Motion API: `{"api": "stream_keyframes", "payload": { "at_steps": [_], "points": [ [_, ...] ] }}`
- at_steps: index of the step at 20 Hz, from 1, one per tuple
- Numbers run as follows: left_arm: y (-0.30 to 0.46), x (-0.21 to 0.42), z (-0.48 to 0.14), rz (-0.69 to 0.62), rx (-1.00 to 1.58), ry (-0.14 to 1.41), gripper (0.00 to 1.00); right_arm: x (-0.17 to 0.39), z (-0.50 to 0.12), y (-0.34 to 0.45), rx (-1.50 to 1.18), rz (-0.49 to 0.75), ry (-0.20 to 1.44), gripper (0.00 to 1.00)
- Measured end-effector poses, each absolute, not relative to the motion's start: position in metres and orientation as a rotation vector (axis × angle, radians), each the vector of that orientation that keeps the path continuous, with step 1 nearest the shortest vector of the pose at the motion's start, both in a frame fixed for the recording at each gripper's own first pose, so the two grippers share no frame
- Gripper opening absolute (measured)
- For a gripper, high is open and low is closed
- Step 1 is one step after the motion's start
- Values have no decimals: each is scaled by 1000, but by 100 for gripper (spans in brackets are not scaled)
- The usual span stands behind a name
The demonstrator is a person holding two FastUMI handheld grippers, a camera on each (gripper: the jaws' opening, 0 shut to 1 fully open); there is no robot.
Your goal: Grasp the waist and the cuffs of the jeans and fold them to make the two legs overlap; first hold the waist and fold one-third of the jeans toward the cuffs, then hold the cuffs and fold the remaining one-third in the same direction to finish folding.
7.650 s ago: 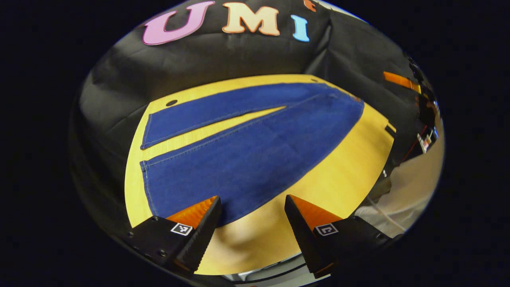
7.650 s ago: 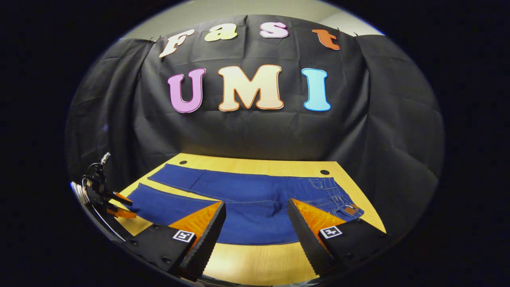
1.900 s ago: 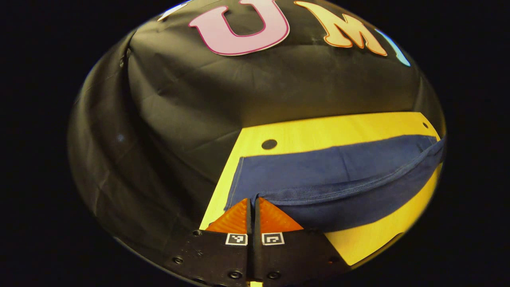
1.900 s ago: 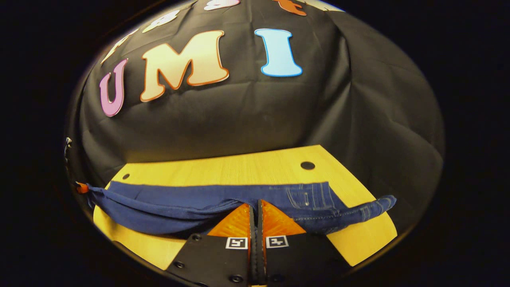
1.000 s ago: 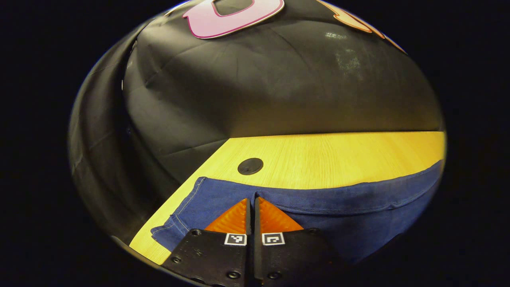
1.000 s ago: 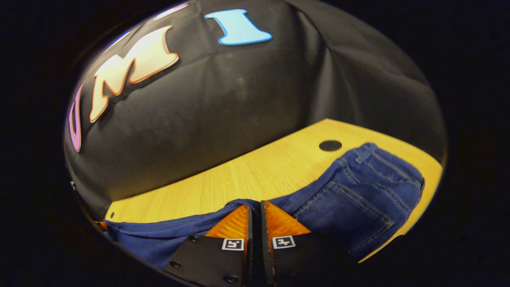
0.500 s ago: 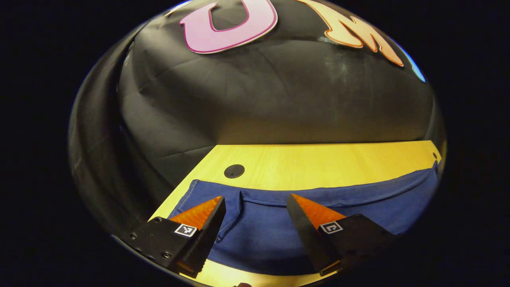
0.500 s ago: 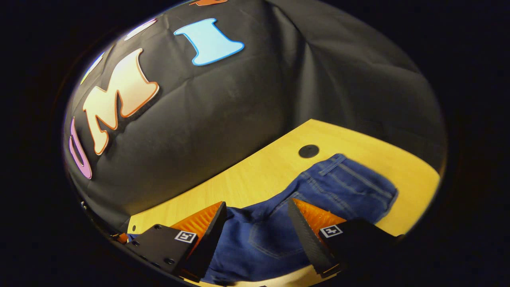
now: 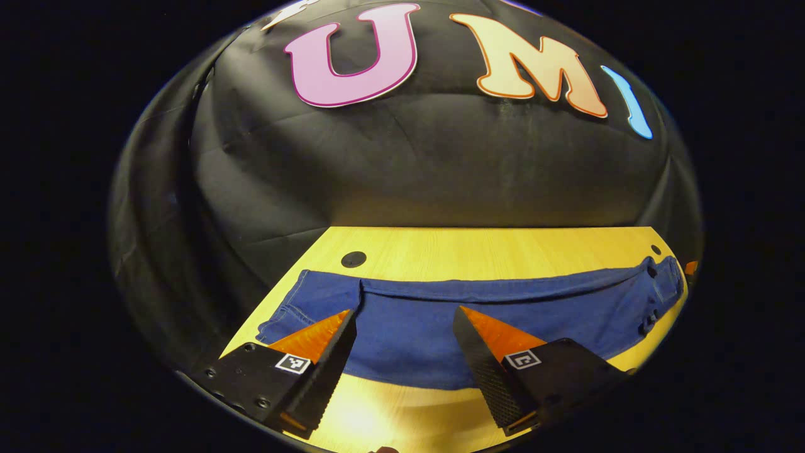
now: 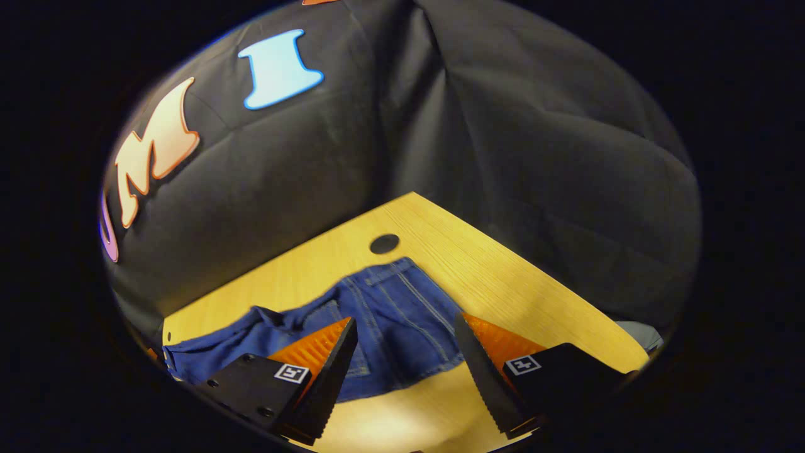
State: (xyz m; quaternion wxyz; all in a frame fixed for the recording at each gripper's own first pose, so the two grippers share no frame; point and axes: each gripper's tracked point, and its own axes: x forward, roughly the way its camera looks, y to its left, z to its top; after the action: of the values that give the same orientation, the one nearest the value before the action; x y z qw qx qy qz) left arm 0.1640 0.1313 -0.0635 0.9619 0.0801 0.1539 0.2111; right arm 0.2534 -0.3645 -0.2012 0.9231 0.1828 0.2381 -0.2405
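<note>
A: The jeans [image 9: 478, 314] now lie as one long band on the tabletop [image 9: 490, 248], legs overlapped, cuffs [image 9: 302, 311] near the left tool [image 9: 402, 330].

B: Both tools let go a moment ago. The left gapes wide; the right tool [image 10: 405, 340] too, over the waist [image 10: 402, 302].

A: So the lengthwise fold looks done. Waist third next, I'd judge.

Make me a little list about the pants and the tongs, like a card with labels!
jeans: blue, lying on the table, legs folded one over the other
table: yellow wood
left tongs: open, over the cuff end, holding nothing
right tongs: open, over the waist end, holding nothing
next step: probably grab the waist and fold it toward the cuffs
</note>
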Motion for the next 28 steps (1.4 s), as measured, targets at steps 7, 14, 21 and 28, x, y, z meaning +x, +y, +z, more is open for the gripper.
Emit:
{"api": "stream_keyframes", "payload": {
  "at_steps": [7,14,21,28],
  "points": [
    [119,135,-75,437,185,354,95,247,-240,-385,419,-486,596,97],
    [107,133,-77,441,166,347,96,251,-245,-384,377,-457,592,85],
    [98,131,-82,437,132,348,96,262,-251,-366,411,-392,586,29],
    [92,128,-77,436,130,328,96,261,-247,-367,422,-383,581,12]
  ]
}}
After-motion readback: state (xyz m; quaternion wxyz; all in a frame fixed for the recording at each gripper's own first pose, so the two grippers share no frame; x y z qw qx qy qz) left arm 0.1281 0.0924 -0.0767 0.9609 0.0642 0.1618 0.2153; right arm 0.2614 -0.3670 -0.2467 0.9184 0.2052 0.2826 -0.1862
